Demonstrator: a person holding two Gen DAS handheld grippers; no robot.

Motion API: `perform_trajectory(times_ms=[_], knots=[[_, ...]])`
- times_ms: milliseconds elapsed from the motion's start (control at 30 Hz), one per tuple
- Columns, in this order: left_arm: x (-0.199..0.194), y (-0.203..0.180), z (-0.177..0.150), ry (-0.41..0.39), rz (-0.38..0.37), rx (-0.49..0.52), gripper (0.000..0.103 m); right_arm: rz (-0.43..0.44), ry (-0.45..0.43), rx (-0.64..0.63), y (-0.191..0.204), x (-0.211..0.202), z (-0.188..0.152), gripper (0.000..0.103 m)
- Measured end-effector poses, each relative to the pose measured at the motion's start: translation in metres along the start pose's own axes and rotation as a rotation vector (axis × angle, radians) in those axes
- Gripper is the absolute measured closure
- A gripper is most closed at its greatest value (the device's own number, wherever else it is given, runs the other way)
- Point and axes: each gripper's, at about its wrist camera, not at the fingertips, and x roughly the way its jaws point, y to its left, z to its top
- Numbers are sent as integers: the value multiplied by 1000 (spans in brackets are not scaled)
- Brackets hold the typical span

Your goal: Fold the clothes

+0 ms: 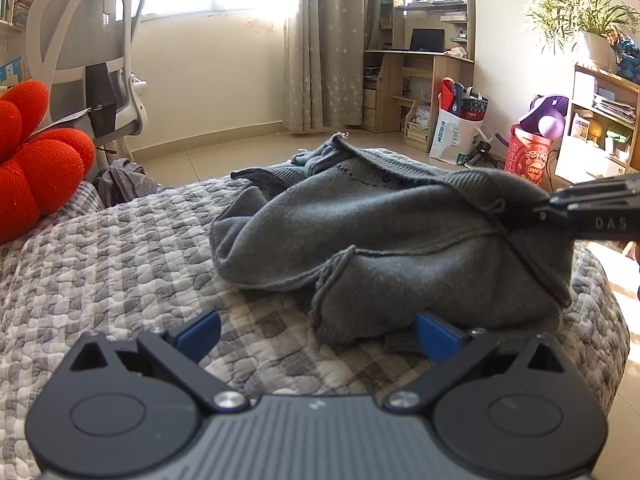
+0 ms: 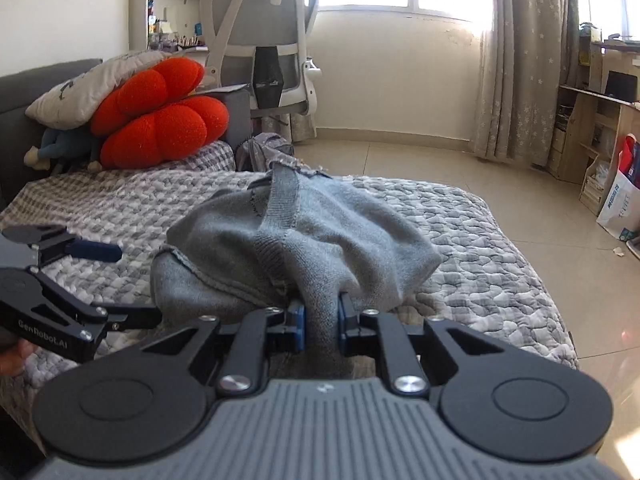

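bed (image 2: 480,240): grey-and-white checked quilt, puffy stitching, takes up most of both views
sweater (image 2: 304,232): grey knit, bunched in a rumpled heap on the quilt near the bed's edge, not folded at all; ribbed band running up over the top of the pile, raw-looking seams showing, so probably partly inside out; one end pulled up off the heap
red cushion (image 2: 160,116): chunky flower-shaped thing at the head of the bed, well away from the sweater
right gripper (image 2: 321,330): blue-padded fingers pinched tight on a pulled-up fold of the sweater, fabric squeezed between the pads
left gripper (image 1: 318,334): fingers spread wide, nothing in between, hovering low over the quilt; right-hand blue pad just beside the sweater's near hem, can't tell if touching
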Motion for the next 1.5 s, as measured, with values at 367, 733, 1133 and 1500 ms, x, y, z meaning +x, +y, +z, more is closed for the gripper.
perform_trajectory(times_ms=[367, 733, 1133, 1500], knots=[[-14, 40, 15, -52, -127, -164, 0, 121, -453, -47, -29, -136, 93, 96], [-12, 18, 29, -77, -65, 9, 0, 90, -158, -78, -41, -79, 60, 85], [11, -39, 64, -136, -57, 580, 1, 189, 63, -79, -13, -44, -27, 41], [81, -54, 98, 83, -246, 342, 23, 125, 126, -34, -16, -30, -51, 76]])
